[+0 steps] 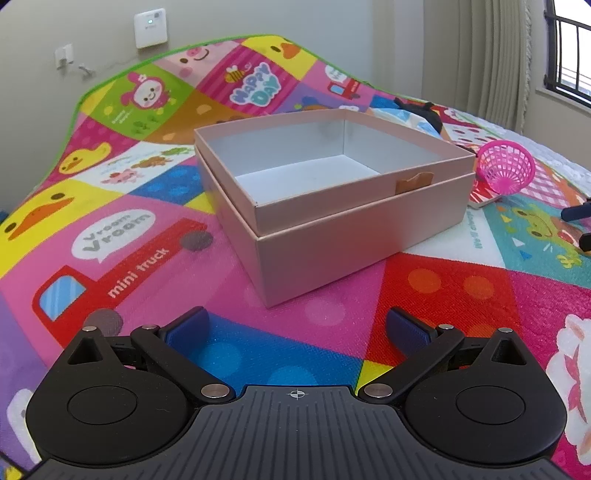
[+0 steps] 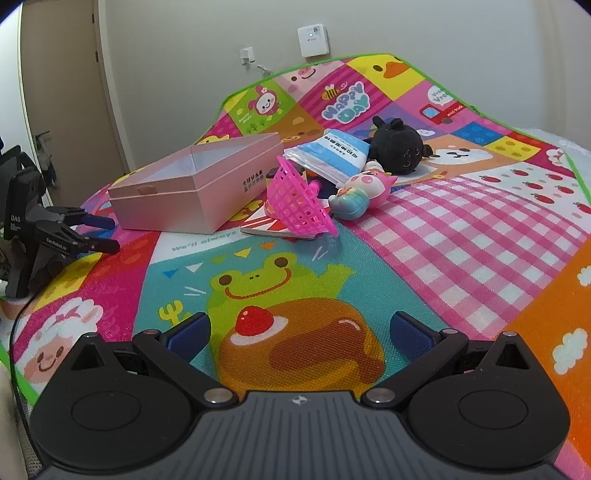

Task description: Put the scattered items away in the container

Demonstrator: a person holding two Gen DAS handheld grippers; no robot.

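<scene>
An open pink box [image 1: 354, 236] with a white empty inside stands on the play mat; it also shows in the right wrist view [image 2: 177, 199]. Right of it lie a tipped pink toy basket [image 2: 299, 203], a flat booklet [image 2: 266, 226] under it, a blue-white packet [image 2: 332, 155], a black plush [image 2: 399, 146] and a pink-teal figure [image 2: 360, 194]. The basket also shows in the left wrist view [image 1: 506, 166]. My left gripper [image 1: 295, 325] is open and empty, just in front of the box; it also shows in the right wrist view [image 2: 101, 232]. My right gripper [image 2: 299, 332] is open and empty, well short of the items.
The colourful play mat [image 2: 424, 236] covers a bed. A wall with a socket [image 2: 246, 54] and a white device [image 2: 313, 35] stands behind. A door [image 2: 62, 81] is at the left. A window [image 1: 569, 48] and curtain are at the right.
</scene>
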